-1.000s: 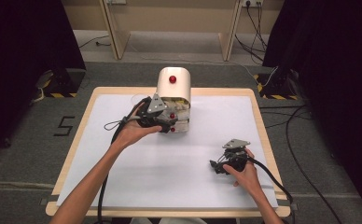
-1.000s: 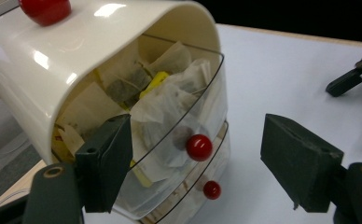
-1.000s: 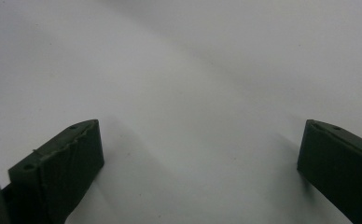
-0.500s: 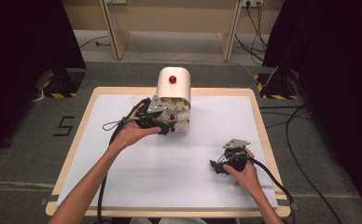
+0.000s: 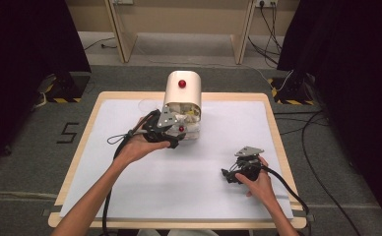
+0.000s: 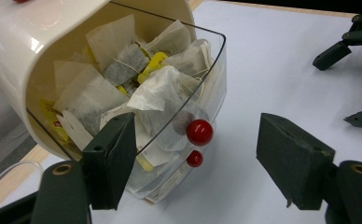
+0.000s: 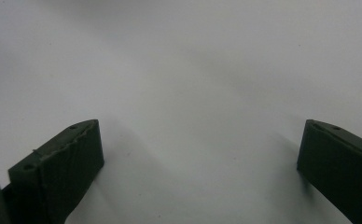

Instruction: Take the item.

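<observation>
A cream box (image 5: pixel 182 91) with a red knob on top stands at the back middle of the table. Its clear drawer (image 6: pixel 207 93) is tipped out at the front and packed with several tea bags (image 6: pixel 160 91). A red knob (image 6: pixel 199 132) sticks out of the drawer's front wall, with a smaller red ball below it. My left gripper (image 5: pixel 173 132) is open right at the drawer; in the left gripper view (image 6: pixel 198 149) its jaws stand either side of the knob without touching it. My right gripper (image 5: pixel 228 176) rests open on the white sheet (image 7: pixel 200 154), holding nothing.
A clear glass rim (image 5: pixel 147 104) shows just left of the box. The white sheet (image 5: pixel 199 196) covers the wooden table (image 5: pixel 277 128). Cables trail from both grippers toward the table's near edge. Dark curtains and floor cables surround the table.
</observation>
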`<state>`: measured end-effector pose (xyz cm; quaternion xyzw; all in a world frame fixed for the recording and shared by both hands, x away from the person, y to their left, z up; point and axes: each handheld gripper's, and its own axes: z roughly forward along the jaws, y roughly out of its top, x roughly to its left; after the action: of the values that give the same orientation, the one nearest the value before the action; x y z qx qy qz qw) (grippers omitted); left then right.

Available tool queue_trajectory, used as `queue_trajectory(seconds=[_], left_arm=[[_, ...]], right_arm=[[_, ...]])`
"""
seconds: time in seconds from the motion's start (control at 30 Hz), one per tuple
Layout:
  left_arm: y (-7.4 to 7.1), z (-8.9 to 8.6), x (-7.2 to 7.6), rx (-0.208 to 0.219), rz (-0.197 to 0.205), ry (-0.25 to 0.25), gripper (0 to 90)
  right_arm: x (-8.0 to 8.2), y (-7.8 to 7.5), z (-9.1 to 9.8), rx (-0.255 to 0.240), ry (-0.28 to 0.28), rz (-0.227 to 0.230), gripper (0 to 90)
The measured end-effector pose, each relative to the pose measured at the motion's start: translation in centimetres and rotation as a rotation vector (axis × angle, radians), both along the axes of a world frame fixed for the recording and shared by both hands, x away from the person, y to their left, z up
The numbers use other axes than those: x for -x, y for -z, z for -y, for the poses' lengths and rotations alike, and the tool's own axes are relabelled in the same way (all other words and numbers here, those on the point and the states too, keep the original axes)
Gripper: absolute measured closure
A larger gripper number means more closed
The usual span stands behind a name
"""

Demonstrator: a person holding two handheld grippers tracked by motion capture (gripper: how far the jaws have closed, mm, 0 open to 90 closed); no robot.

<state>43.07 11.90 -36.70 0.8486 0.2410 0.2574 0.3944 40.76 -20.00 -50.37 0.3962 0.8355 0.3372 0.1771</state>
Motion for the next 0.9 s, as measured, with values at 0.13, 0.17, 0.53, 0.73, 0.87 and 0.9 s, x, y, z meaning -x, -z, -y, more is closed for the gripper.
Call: queue_trajectory(seconds=[0.13, 0.17, 0.53, 0.73, 0.87, 0.9], left_arm=[[0.0, -0.1, 0.4, -0.007, -0.01, 0.011, 28.5], [0.0, -0.1, 0.6, -0.006, -0.01, 0.011, 28.5], [0.5, -0.1, 2.1, -0.001, 0.003, 0.007, 28.5], [0.7, -0.1, 2.6, 0.007, 0.007, 0.005, 28.5], [0.7, -0.1, 2.8, 0.001, 0.008, 0.006, 28.5], [0.7, -0.1, 2.9, 0.003, 0.005, 0.005, 28.5]], right_arm=[[0.0, 0.0, 0.0, -0.001, -0.001, -0.001, 0.8], [0.0, 0.0, 0.0, 0.0, 0.0, -0.001, 0.7], [0.0, 0.0, 0.0, 0.001, -0.002, 0.002, 0.8], [0.0, 0.0, 0.0, 0.001, -0.002, 0.001, 0.7], [0.0, 0.0, 0.0, 0.0, -0.002, 0.0, 0.7], [0.0, 0.0, 0.0, 0.0, -0.002, 0.001, 0.7]])
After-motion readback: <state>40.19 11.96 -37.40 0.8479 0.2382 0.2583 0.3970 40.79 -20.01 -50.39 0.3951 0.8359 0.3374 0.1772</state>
